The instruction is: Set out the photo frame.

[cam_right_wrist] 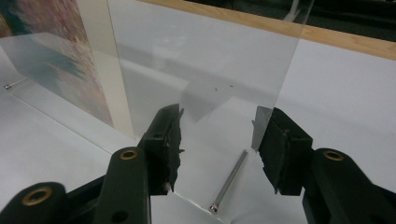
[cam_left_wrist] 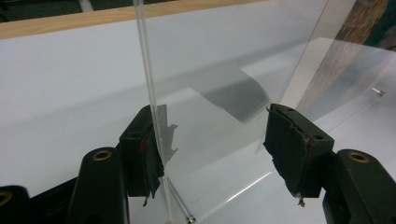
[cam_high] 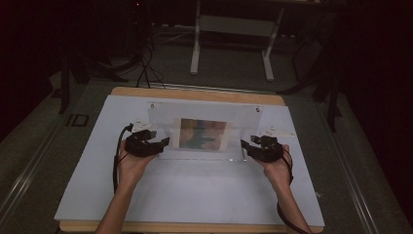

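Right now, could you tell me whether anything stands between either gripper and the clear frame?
Nothing visible does. The left gripper and right gripper sit at opposite ends of the frame, jaws open, each straddling an acrylic edge.

Two forearms reaching in from below, left gripper (cam_high: 164,142) and right gripper (cam_high: 243,146) facing inward, jaws wide apart

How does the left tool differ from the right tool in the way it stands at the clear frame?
The left tool is at the left end of the clear frame; the right tool is at its right end. In the left gripper view, one left pad lies against an upright clear panel; in the right gripper view, the right pads seem to stand off the panels. Both are open around the frame's edge.
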A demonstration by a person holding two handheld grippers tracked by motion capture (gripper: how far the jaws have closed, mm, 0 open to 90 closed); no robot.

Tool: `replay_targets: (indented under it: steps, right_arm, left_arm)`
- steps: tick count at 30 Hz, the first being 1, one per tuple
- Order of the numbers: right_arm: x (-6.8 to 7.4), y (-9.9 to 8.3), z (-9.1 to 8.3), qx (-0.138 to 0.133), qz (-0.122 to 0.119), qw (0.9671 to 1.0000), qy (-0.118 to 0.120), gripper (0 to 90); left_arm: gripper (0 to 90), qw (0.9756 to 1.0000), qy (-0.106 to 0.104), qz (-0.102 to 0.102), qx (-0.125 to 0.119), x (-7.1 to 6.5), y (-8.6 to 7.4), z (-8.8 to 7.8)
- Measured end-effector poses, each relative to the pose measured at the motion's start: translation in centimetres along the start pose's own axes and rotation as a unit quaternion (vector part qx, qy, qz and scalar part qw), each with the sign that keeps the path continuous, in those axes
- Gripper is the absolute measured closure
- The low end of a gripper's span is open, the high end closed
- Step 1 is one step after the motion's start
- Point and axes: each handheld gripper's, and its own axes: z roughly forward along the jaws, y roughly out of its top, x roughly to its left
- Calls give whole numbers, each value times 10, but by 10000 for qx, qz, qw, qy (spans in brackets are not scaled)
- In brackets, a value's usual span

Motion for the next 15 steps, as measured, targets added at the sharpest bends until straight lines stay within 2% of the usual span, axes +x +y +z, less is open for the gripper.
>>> replay_targets:
  steps: [9, 11, 13, 15]
  right_arm:
    - [4, -1, -1, -15, -18, 10000, -63, 516]
    - [3, -2, 0, 20, -144, 9999, -63, 515]
    - [3, -2, 0, 53, -199, 9998, -43, 508]
    - [1, -3, 1, 167, -272, 9994, 96, 480]
  left_arm:
    - [385, 10000, -11, -13, -39, 3, -1, 0]
    - [380, 9997, -154, -210, -41, 6, -2, 1]
    - [376, 9995, -197, -234, -48, 7, -3, 1]
    - [378, 9996, -168, -219, 57, 8, -4, 1]
